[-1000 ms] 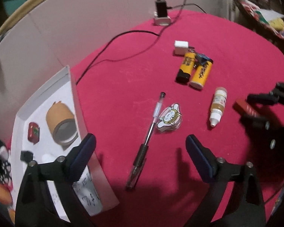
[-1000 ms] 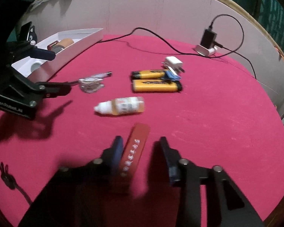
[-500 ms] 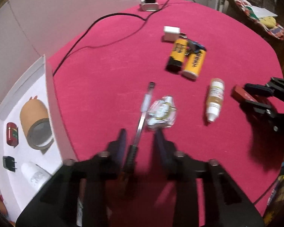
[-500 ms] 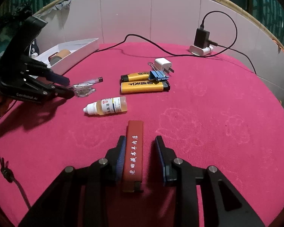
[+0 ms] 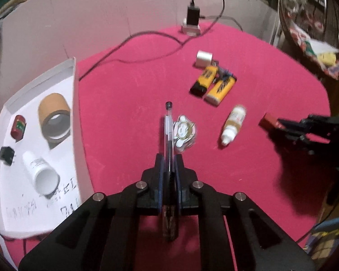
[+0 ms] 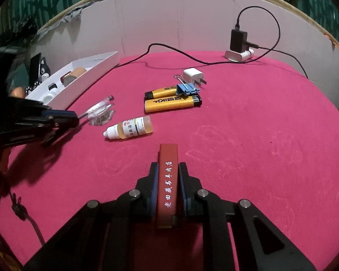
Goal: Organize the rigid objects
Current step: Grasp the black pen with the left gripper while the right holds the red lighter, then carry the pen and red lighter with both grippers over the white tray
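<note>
Pen (image 5: 168,133) lies on the red desk (image 5: 128,113) just beside a cartoon badge (image 5: 183,133), its near end pinched by the left tongs (image 5: 168,169), which have just closed on it. The right tongs (image 6: 168,180) have just closed on a red lighter (image 6: 168,180), also pinched.
</note>
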The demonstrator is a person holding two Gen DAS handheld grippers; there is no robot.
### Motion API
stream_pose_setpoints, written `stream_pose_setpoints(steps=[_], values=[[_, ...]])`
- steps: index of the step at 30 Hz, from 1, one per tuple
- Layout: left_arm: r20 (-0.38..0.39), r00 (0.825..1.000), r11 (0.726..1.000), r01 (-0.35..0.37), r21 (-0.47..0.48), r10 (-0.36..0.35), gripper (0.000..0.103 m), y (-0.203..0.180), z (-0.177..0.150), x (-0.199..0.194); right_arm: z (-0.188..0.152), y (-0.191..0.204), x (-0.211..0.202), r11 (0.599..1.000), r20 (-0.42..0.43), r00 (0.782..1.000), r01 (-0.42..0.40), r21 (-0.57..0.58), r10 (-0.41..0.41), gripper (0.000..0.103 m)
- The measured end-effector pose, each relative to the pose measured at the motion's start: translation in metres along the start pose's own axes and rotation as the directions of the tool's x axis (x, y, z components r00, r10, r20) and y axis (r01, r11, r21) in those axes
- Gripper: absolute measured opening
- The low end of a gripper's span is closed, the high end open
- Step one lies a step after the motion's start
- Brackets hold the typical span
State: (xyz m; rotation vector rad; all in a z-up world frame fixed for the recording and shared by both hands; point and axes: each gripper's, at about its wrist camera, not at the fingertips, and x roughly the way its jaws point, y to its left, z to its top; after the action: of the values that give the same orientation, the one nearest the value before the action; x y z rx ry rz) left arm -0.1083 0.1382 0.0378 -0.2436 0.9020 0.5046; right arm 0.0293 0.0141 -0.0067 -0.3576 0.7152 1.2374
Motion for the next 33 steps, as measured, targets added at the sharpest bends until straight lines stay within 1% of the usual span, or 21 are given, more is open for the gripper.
stream_pose_setpoints(steps=[3,8,12,14,17,21,28,33], values=[[0.049,0.999,1.000,-0.007,-0.014,0.007,0.008,0.000,0.000,-0.015,0.002,-0.002,-0.004,1.000,0.012,1.000,-0.012,0.020,0.011,0.015],[0.125,0.992,0.999,0.008,-0.045,-0.002,0.008,0.004,-0.001,-0.043,0.011,0.000,-0.020,0.999,0.067,0.998,-0.025,0.029,0.023,0.015],[0.193,0.981,0.999,-0.001,-0.053,0.011,0.008,0.002,0.006,-0.055,0.021,0.003,-0.035,0.999,0.111,0.993,-0.043,0.019,0.040,0.015],[0.229,0.973,0.999,-0.018,-0.051,0.029,0.008,0.001,0.007,-0.066,0.025,0.005,-0.042,0.998,0.135,0.990,-0.054,0.017,0.051,0.015],[0.265,0.963,0.998,-0.030,-0.053,0.043,0.008,0.001,0.007,-0.078,0.030,0.009,-0.052,0.998,0.164,0.985,-0.060,0.007,0.058,0.015],[0.305,0.951,0.997,-0.033,-0.067,0.052,0.008,0.006,0.008,-0.095,0.039,0.014,-0.061,0.998,0.198,0.978,-0.068,-0.013,0.069,0.015],[0.352,0.934,0.993,-0.032,-0.111,0.070,0.008,0.024,0.006,-0.115,0.056,0.027,-0.074,0.996,0.247,0.965,-0.076,-0.043,0.084,0.015],[0.365,0.927,0.989,-0.036,-0.146,0.088,0.008,0.036,0.002,-0.123,0.063,0.038,-0.076,0.995,0.259,0.961,-0.078,-0.068,0.093,0.015]])
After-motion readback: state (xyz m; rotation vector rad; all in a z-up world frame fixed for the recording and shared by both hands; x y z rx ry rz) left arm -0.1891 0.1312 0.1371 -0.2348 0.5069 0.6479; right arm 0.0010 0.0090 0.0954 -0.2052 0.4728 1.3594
